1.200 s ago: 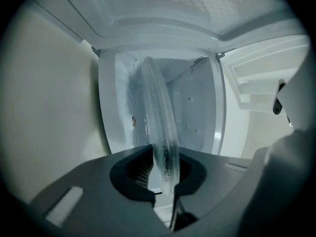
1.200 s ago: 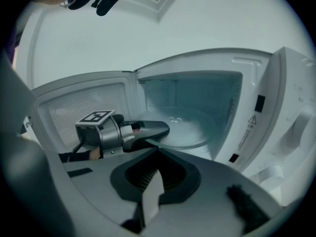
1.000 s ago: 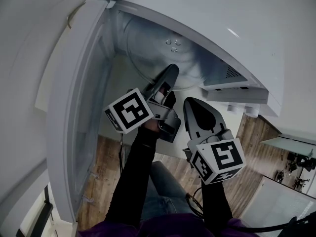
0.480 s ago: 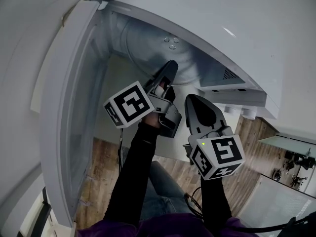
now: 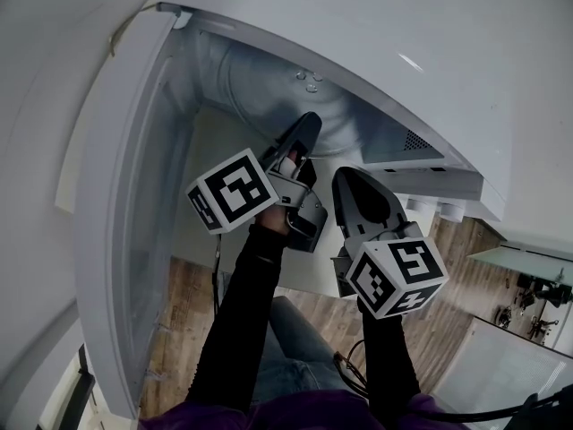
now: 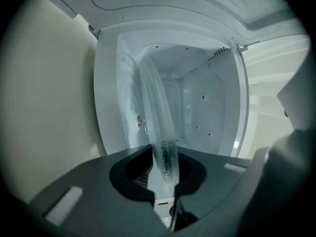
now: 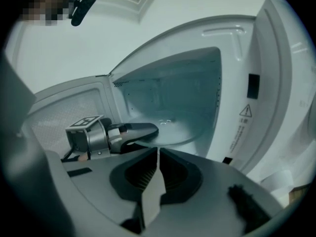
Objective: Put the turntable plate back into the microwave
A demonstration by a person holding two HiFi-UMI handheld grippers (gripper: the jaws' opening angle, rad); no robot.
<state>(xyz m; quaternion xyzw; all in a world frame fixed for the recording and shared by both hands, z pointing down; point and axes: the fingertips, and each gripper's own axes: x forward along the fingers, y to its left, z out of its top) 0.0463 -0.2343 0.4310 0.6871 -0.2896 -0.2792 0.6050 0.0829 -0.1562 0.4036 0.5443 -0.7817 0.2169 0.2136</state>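
Left tongs [image 6: 165, 168] are clamped on the near rim of the turntable plate [image 6: 157, 113], jaws parted only by the thickness of the glass. Right tongs [image 7: 157, 156] are pressed together on nothing, just beside the left pair and outside the opening.

Ahead of both stands the microwave [image 5: 430, 61], smooth white with a boxy cavity, rounded inner corners and small holes dotting the walls. Its door [image 5: 134, 240] is swung fully open on the outer side of the left tongs, and its window is a fine mesh.

Beyond the left tongs, the plate reaches well into the cavity. It is a clear glass disc with a beaded rim and small raised bumps near its middle. There is open space above it and to either side. Whether its underside touches the cavity floor cannot be told.
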